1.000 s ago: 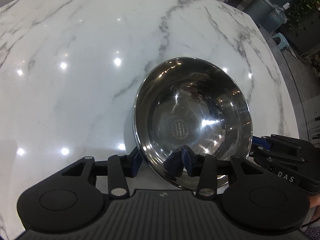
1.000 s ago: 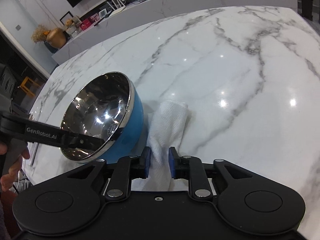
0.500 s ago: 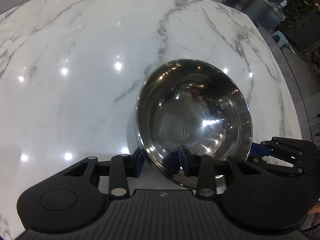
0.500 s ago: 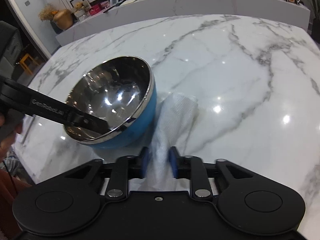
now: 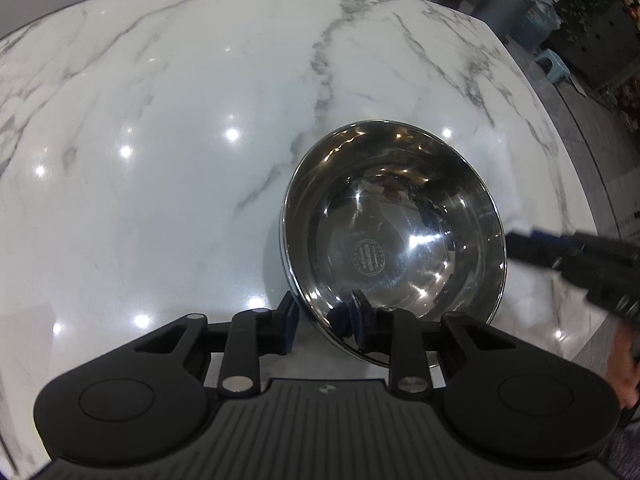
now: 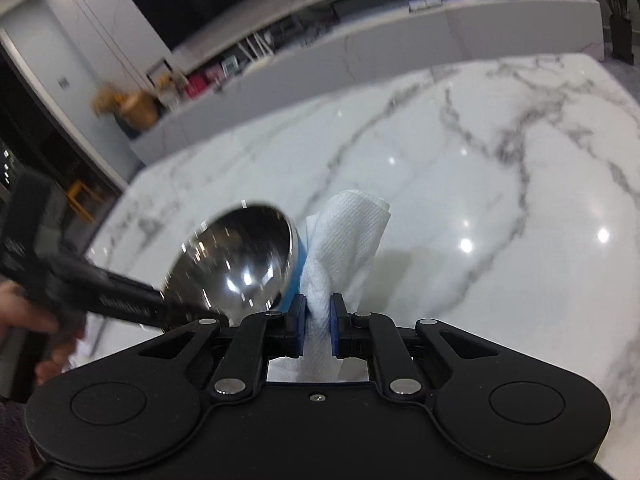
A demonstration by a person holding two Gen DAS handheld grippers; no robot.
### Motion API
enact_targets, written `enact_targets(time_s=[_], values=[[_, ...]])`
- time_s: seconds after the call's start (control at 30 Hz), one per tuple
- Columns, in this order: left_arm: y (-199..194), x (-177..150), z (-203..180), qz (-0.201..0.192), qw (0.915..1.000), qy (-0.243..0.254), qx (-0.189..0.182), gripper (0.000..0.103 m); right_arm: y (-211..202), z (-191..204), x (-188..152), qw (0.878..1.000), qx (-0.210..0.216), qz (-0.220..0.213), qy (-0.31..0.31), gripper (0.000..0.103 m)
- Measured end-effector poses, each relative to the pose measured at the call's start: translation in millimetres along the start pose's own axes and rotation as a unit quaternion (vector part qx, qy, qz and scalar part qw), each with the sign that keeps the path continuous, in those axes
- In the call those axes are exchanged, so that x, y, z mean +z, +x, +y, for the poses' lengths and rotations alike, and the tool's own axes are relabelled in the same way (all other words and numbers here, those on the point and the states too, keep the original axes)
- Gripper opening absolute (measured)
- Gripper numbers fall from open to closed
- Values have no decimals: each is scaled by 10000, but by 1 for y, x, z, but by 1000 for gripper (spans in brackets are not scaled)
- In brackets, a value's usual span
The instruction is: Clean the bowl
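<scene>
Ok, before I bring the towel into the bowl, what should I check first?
1. Left gripper on the bowl: its jaws have just been closing on the rim, one finger inside and one outside. Ok.
2. Right gripper shut on the paper towel: ok.
3. Free towel end sticks out past the fingers for wiping: ok.
4. Bowl tilted with its opening facing the right gripper: ok.
5. Towel inside the bowl: not ok, it is outside, beside the blue outer wall.
6. Where the dirt is inside the bowl: cannot tell, reflections cover the steel.
</scene>
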State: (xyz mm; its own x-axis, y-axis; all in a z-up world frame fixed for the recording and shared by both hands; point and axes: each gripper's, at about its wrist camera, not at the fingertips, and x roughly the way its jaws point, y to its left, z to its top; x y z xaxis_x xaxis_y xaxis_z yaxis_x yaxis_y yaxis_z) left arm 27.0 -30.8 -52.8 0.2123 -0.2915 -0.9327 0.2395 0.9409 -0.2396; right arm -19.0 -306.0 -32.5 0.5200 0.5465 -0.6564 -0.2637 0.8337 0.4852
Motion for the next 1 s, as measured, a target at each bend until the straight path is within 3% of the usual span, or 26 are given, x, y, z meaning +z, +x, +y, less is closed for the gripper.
enact_targets(time_s=[0.17, 0.73, 1.0], values=[[0, 0, -1, -18, 10000, 26, 43, 22, -3, 2, 4, 9999, 116, -76, -92, 10], [2, -4, -13, -259, 9983, 449, 260, 27, 36, 18, -21, 9938, -187, 875, -662, 10], [2, -4, -22, -265, 9969, 525, 528, 29, 42, 32, -26, 9878, -459, 1004, -1099, 10]])
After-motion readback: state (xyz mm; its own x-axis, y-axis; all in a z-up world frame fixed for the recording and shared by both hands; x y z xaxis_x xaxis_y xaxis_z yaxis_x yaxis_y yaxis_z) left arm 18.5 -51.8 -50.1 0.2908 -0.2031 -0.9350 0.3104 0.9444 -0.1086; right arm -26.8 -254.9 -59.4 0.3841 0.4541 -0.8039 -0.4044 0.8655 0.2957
